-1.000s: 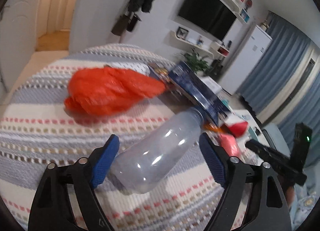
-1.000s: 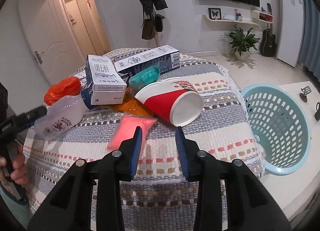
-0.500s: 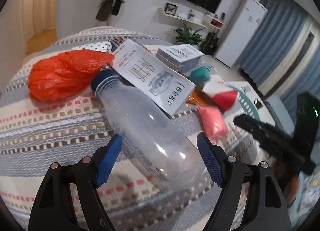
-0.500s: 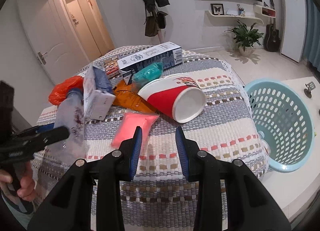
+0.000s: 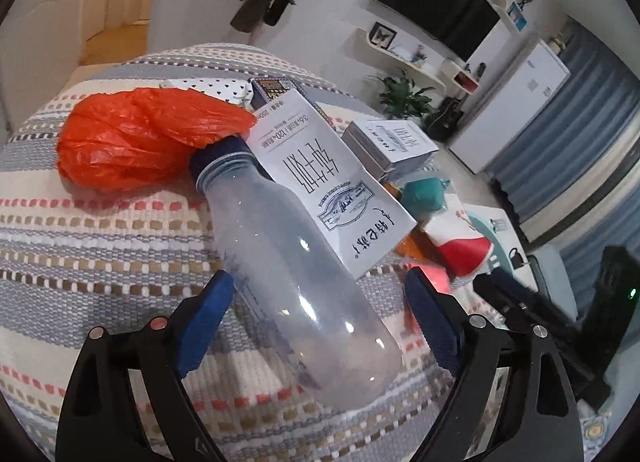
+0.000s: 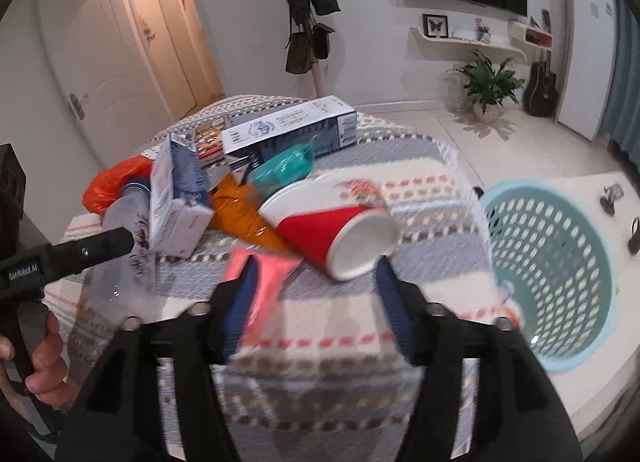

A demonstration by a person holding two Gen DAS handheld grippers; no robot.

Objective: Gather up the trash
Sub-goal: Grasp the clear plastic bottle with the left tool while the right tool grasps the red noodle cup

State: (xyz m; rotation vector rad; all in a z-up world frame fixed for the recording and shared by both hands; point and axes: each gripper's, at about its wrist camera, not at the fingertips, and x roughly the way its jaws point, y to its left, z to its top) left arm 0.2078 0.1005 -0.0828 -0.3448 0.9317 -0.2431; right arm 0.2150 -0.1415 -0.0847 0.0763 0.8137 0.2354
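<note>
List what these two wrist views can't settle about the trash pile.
- Clear bottle, left wrist view: gripper arms cut off its base sides; pad contact unclear.
- Same bottle, right wrist view: body smeared by blur, crossed by the left gripper.
- Pink packet, right wrist view: motion blur; right gripper, opening, covers part.
- Laundry basket: far wall hides its bottom.
- Orange wrapper: mostly under the red cup.

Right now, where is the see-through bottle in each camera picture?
Left wrist view: the clear bottle lies in the middle, slanting between the left gripper's opening fingers, dark cap toward the orange bag.
Right wrist view: the bottle is at the left edge, blurred, partly behind the other gripper's black finger.
Shared landmark: the white milk carton lies right beside the bottle in both.
</note>
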